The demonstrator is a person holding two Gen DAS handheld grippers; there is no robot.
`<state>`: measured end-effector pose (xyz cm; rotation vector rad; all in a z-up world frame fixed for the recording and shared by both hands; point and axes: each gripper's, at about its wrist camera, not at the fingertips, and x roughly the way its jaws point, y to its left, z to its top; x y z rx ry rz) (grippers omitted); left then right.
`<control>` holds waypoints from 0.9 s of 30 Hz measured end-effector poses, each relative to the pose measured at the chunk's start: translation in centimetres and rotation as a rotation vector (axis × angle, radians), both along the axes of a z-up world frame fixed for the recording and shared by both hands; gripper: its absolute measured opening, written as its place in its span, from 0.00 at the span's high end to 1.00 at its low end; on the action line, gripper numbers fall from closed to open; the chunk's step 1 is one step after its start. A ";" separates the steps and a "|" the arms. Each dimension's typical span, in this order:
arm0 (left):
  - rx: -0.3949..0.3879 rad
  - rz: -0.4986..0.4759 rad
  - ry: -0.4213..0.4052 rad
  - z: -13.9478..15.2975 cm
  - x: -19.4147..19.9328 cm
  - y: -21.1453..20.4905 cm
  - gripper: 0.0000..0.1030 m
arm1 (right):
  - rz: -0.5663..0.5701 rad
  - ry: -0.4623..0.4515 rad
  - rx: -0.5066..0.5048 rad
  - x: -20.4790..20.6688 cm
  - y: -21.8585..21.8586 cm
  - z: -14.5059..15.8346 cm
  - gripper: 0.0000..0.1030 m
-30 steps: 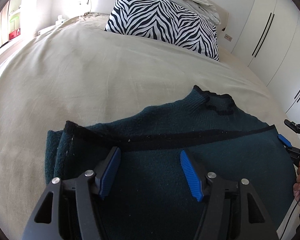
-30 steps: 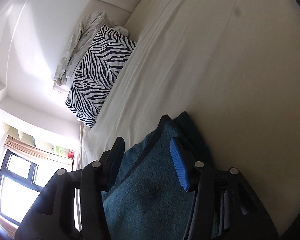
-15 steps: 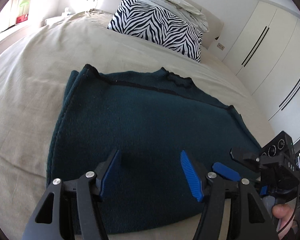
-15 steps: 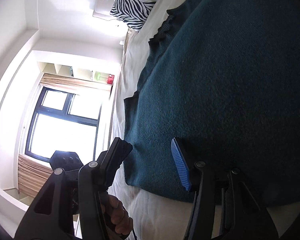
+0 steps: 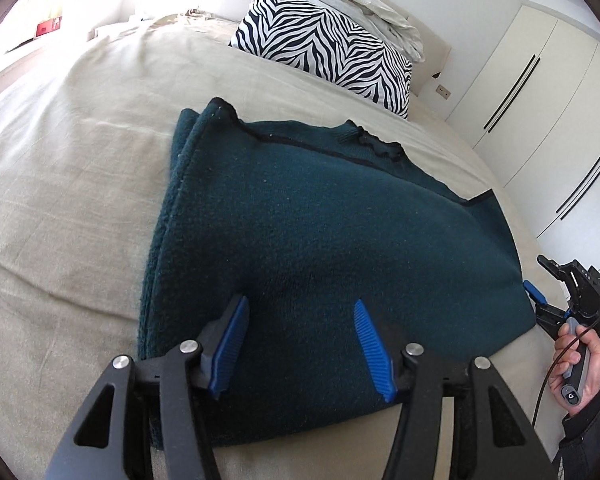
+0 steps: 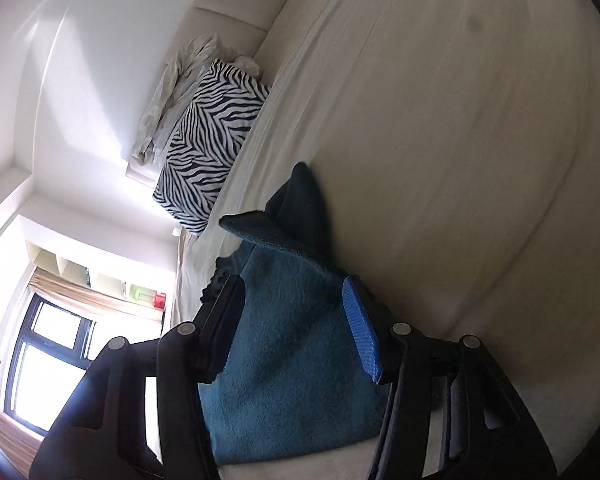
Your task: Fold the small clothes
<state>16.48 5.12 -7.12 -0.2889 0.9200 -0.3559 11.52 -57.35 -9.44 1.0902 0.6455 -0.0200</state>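
A dark teal sweater (image 5: 320, 248) lies folded on the beige bed (image 5: 80, 160), neckline toward the pillow. My left gripper (image 5: 300, 340) hovers over the sweater's near edge. Its jaws are closing, the blue pads (image 5: 230, 344) still apart, with flat fabric below and between them. My right gripper (image 5: 540, 280), held by a hand (image 5: 576, 364), is at the sweater's right edge. In the right wrist view the right gripper (image 6: 290, 288) is rolled sideways and its jaws are opening. The sweater (image 6: 292, 340) fills the gap between them, with a raised corner ahead. The pads do not visibly press.
A zebra-striped pillow (image 5: 324, 44) and crumpled white bedding (image 5: 360, 0) sit at the head of the bed. White wardrobe doors (image 5: 540, 80) stand to the right. A window (image 6: 48, 360) and shelves are on the far side. Bare sheet surrounds the sweater.
The left gripper drew back from the sweater's far fold line to its near edge. The right gripper swung out beside the near edge, then returned to the right edge with fabric between its jaws.
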 end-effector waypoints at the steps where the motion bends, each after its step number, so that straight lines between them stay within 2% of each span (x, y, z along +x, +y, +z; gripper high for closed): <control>1: 0.001 0.000 0.001 -0.1 0.1 -0.1 0.42 | -0.044 0.014 -0.017 -0.3 -0.8 0.5 0.47; 3: 0.008 -0.001 -0.003 -0.2 0.0 -0.3 0.41 | -0.030 -0.025 -0.002 -0.1 -0.9 1.5 0.46; 7: 0.023 -0.015 -0.014 -0.2 -0.2 -0.7 0.36 | 0.143 -0.090 -0.081 2.5 3.7 5.0 0.46; 10: 0.014 -0.017 -0.017 -0.1 -0.4 -0.5 0.35 | 0.280 -0.090 -0.080 5.9 8.0 5.1 0.46; 13: -0.043 -0.004 -0.015 0.2 -0.5 0.5 0.35 | 0.365 -0.041 -0.072 9.3 10.6 3.2 0.46; 15: -0.080 0.028 -0.008 0.7 -1.0 1.8 0.36 | 0.334 0.034 -0.078 10.0 10.0 1.4 0.46; 18: -0.106 0.095 -0.041 2.0 -2.2 4.3 0.35 | 0.233 -0.002 -0.018 7.7 6.3 0.4 0.48; 21: -0.151 0.168 -0.054 2.9 -2.9 7.3 0.32 | 0.132 0.000 -0.033 5.2 2.9 0.6 0.45; 24: -0.198 0.206 -0.002 2.6 -2.4 9.4 0.32 | 0.104 -0.008 -0.061 2.9 2.0 2.1 0.43; 27: -0.337 0.190 0.106 0.9 -1.2 10.4 0.31 | 0.183 -0.045 -0.022 2.2 3.4 3.2 0.43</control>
